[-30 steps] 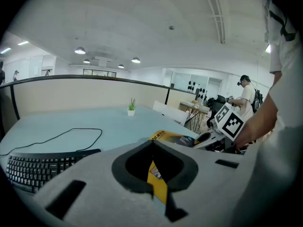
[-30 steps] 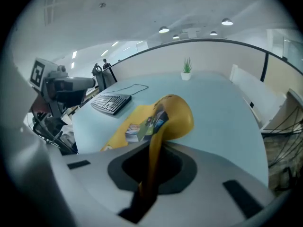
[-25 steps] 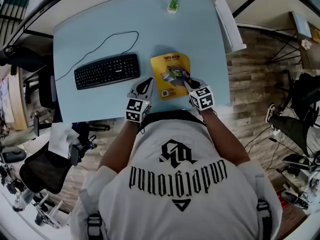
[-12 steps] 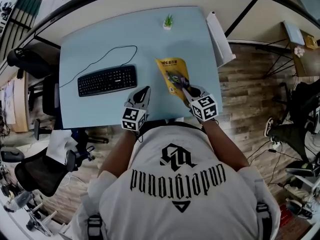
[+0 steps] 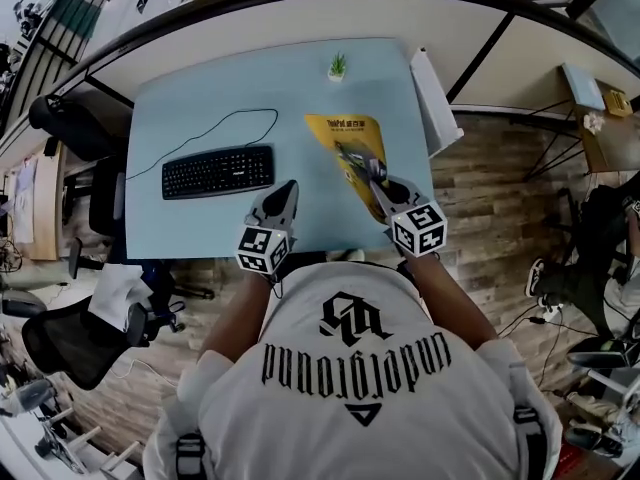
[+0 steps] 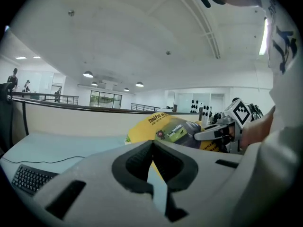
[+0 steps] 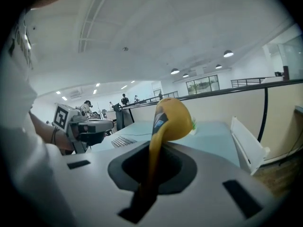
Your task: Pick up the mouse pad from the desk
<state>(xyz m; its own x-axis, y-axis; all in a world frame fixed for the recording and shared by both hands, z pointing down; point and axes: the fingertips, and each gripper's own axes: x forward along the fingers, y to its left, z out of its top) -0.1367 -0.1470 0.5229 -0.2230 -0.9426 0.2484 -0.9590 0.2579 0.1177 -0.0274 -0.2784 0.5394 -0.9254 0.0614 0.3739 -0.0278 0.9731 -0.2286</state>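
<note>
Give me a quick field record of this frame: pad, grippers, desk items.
right gripper: shut on pad
pad: yellow, tilted, clamped at its near edge
left gripper: shut, empty, left of pad
desk: light blue
keyboard: black, corded, left side of desk
plant: small, at far edge

The surface (image 5: 190, 88) is a pale blue top with rounded corners. A black keyboard (image 5: 218, 171) lies flat on its left half, its long side roughly parallel to the near edge. A thin black cable (image 5: 250, 111) loops over the bare top behind the keyboard and trails off to the keyboard's left. A small green plant (image 5: 338, 66) in a pale pot stands upright well beyond the keyboard and to its right, near the far edge. Farther right of the keyboard, a white panel (image 5: 432, 93) runs along the surface's right edge. Whether it rests on the top or just beside it is unclear.
</note>
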